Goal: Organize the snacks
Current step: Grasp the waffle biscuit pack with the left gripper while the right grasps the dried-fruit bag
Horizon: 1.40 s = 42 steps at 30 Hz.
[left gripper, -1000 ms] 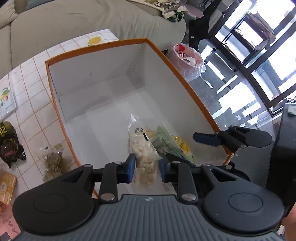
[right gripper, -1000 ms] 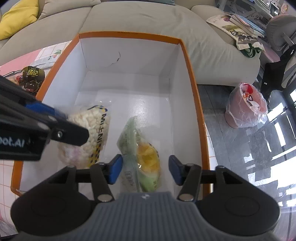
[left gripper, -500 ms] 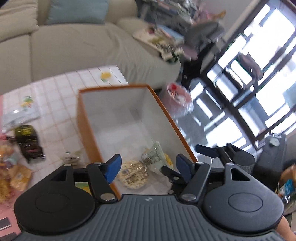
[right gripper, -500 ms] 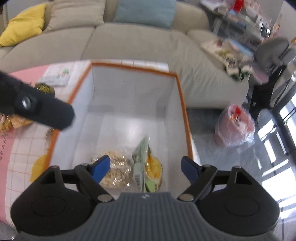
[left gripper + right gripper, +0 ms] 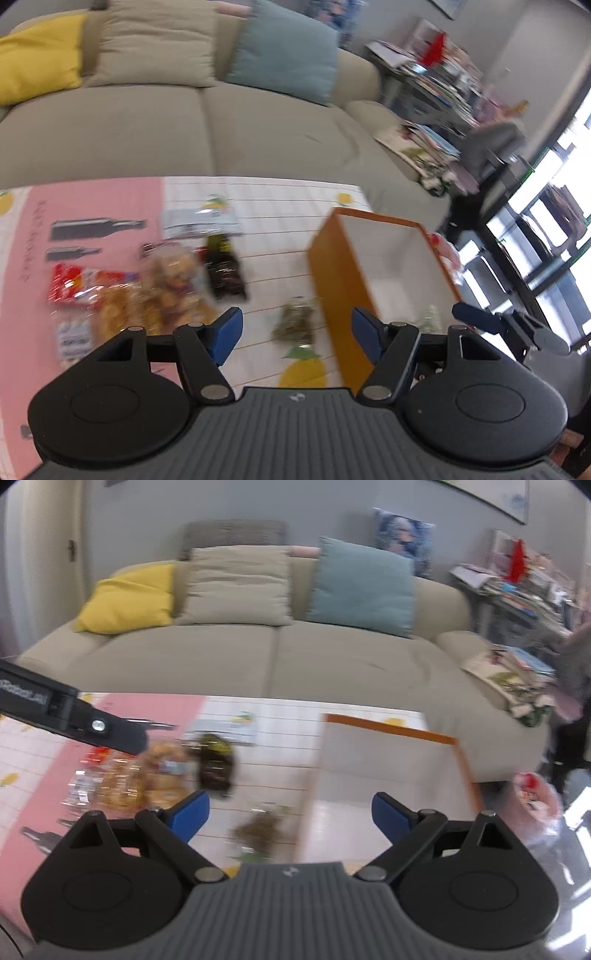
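Observation:
An orange box (image 5: 334,280) with a white inside stands on the table's right side; it also shows in the right wrist view (image 5: 391,731). Loose snack packets lie to its left: a dark packet (image 5: 223,273), yellow-brown packets (image 5: 162,291), a red packet (image 5: 70,286), and a greenish packet (image 5: 297,323) beside the box wall. My left gripper (image 5: 297,338) is open and empty, raised above the table left of the box. My right gripper (image 5: 291,818) is open and empty, also raised; its fingertip (image 5: 476,317) shows at the right of the left wrist view.
A beige sofa (image 5: 277,653) with yellow, beige and teal cushions runs behind the table. A pink mat (image 5: 92,206) covers the table's left part. A cluttered shelf (image 5: 517,587) and windows are at the right. A pink bag (image 5: 535,797) sits on the floor.
Both grippers have opened wide and lifted up out of the box, leaving the popcorn and green packets inside. The views have swung up toward the sofa and the loose snacks.

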Motion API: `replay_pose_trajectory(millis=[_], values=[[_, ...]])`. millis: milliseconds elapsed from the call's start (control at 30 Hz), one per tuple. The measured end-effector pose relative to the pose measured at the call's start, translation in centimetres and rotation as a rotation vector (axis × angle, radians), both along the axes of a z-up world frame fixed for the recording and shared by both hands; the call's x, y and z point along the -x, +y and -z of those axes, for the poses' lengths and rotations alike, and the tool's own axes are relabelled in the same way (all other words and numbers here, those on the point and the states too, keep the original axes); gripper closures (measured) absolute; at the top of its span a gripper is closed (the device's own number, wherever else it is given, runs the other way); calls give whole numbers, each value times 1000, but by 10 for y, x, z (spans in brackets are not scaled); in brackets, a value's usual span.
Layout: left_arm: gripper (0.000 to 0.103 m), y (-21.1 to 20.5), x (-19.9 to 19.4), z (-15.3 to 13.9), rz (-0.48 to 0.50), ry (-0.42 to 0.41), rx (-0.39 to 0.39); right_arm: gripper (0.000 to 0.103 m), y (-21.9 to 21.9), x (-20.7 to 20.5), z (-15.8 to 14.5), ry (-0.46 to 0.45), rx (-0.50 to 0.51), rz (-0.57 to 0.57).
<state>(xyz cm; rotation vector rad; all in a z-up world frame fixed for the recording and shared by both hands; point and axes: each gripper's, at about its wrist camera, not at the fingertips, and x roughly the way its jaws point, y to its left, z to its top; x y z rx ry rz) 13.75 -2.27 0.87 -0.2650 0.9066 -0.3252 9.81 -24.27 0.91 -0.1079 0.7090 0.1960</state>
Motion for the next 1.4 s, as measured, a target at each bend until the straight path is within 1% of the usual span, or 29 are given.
replay_pose_trajectory(millis=[100,167,233,267,300,367,467,533,567,633,767,800,833,900,967,1000,1033,1100,1167,1267,1333,1367,1400], values=[[29,25,5,9,-63,-31,-27,11,29,-3,10,35,-41,-29],[31,41,8,16,-131,-80,-64,11,42,-6,19,63,-56,-28],[36,53,10,22,-206,-140,-113,11,58,-11,28,82,-67,-21],[36,58,11,25,-231,-168,-118,11,66,-15,31,91,-77,-21],[37,64,11,29,-251,-191,-128,11,72,-18,34,98,-88,-18],[37,72,9,37,-270,-208,-155,11,82,-23,39,102,-100,-15],[37,85,1,51,-294,-185,-140,12,99,-33,46,101,-103,-22],[37,91,4,64,-315,-205,-119,15,109,-40,50,96,-95,-30],[37,93,0,70,-309,-188,-118,17,115,-44,53,94,-87,-38],[36,100,2,83,-297,-181,-103,20,125,-53,59,89,-65,-54],[33,101,-6,108,-248,-112,-76,24,143,-73,72,67,-36,-98],[33,101,-7,114,-251,-97,-80,24,146,-79,76,68,-37,-110],[32,102,-10,119,-257,-79,-81,26,148,-85,79,71,-38,-117],[31,106,-16,129,-261,-42,-55,27,153,-98,87,82,-32,-125],[31,110,-22,136,-271,-22,-56,27,155,-112,95,102,-37,-140],[31,111,-24,138,-270,-18,-67,25,155,-118,98,110,-49,-152],[31,112,-26,141,-263,-14,-67,21,155,-124,101,117,-59,-163],[30,113,-31,146,-244,4,-56,19,157,-135,105,140,-81,-175],[31,112,-35,150,-234,15,-54,19,163,-145,111,167,-94,-190],[30,110,-39,153,-219,23,-57,19,173,-161,124,205,-79,-179],[27,108,-43,154,-208,25,-76,20,174,-170,135,245,-102,-171],[25,106,-45,155,-204,25,-90,20,173,-173,139,260,-112,-164],[24,105,-47,156,-198,26,-100,26,173,-175,143,277,-115,-158]])
